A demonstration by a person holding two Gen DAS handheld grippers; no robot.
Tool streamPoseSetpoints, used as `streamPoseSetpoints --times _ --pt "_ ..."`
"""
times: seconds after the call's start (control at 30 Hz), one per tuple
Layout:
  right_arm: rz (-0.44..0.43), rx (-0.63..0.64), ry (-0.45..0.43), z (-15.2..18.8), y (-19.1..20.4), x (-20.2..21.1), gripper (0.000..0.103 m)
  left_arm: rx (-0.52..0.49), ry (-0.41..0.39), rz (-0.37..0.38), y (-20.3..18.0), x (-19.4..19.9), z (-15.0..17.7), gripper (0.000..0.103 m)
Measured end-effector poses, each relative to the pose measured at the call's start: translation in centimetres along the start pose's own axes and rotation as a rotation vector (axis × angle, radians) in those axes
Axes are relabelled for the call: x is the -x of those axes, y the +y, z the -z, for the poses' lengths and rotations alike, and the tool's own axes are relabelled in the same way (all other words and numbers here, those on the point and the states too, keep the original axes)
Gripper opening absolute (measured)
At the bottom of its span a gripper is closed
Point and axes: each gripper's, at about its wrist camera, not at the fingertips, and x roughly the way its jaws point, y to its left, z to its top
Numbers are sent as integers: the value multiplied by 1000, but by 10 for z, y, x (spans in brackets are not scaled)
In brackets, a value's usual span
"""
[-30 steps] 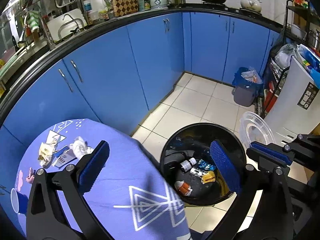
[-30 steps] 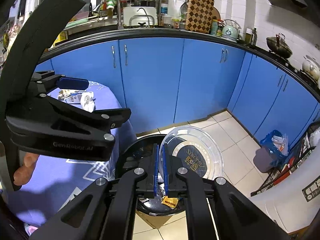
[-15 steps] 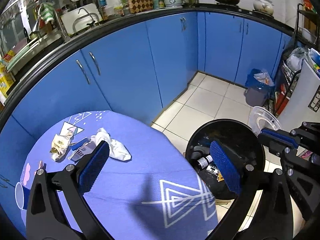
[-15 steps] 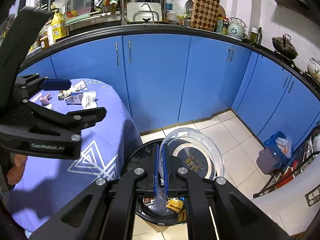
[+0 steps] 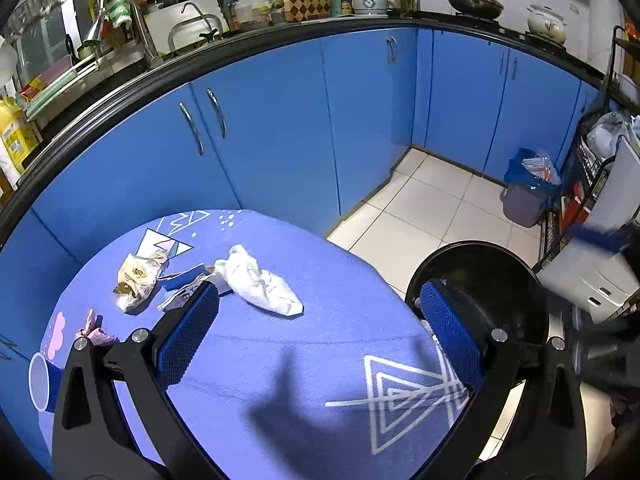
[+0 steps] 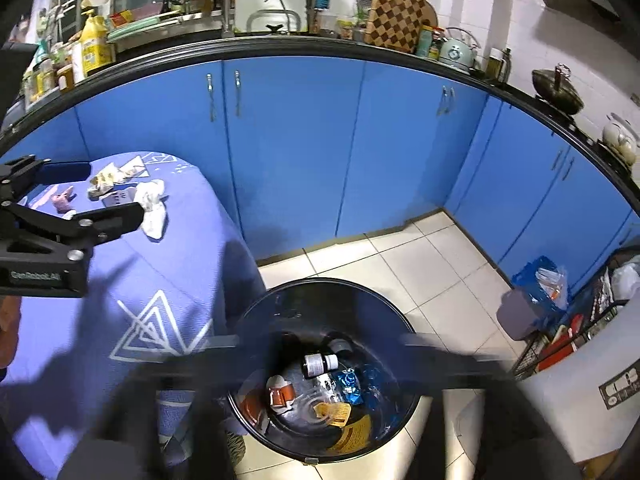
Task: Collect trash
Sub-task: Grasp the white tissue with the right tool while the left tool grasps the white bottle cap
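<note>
Tissue (image 5: 260, 282) looks soft, light; we pinch its bunched middle. Left gripper (image 5: 318, 330) gapes empty; right gripper (image 6: 320, 344) is opening, empty, over bin (image 6: 400, 320).

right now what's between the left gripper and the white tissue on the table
Only bare blue tablecloth. In the left wrist view the left gripper hovers open, the white tissue just beyond its fingers.

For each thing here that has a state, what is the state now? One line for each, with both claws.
Left claw: open, empty, over the table.
Right claw: jaws opening, blurred, nothing between them.
Black trash bin: no lid, trash inside.
White crumpled tissue: lying on the table.
Snack wrapper: crumpled, on the table.
Cabinet doors: closed.
Small grey bin: lined with a blue bag, filled.
</note>
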Motion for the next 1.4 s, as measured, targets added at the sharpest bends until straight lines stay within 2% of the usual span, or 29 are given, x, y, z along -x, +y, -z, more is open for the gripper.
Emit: streamPoseSetpoints --times 0.17,0.33,0.53,0.77,1.07,1.23,1.4 --pt "0 1 9 -2 5 1 92 8 6 -1 4 1 5 99" --pt "6 68 22 -4 30 -3 92 29 3 -9 16 5 12 99" --pt "-28 123 15 -12 64 -4 92 63 -2 -42 41 15 20 99" --pt "-97 173 13 -26 109 -12 92 124 7 -99 90 21 39 99" --pt "-188 189 40 -43 171 -42 92 238 63 -166 163 16 77 99" --pt "-185 210 55 -51 194 -63 92 286 101 -156 188 4 92 99" --pt "-173 213 83 -61 203 -91 92 295 126 -138 193 -12 97 99"
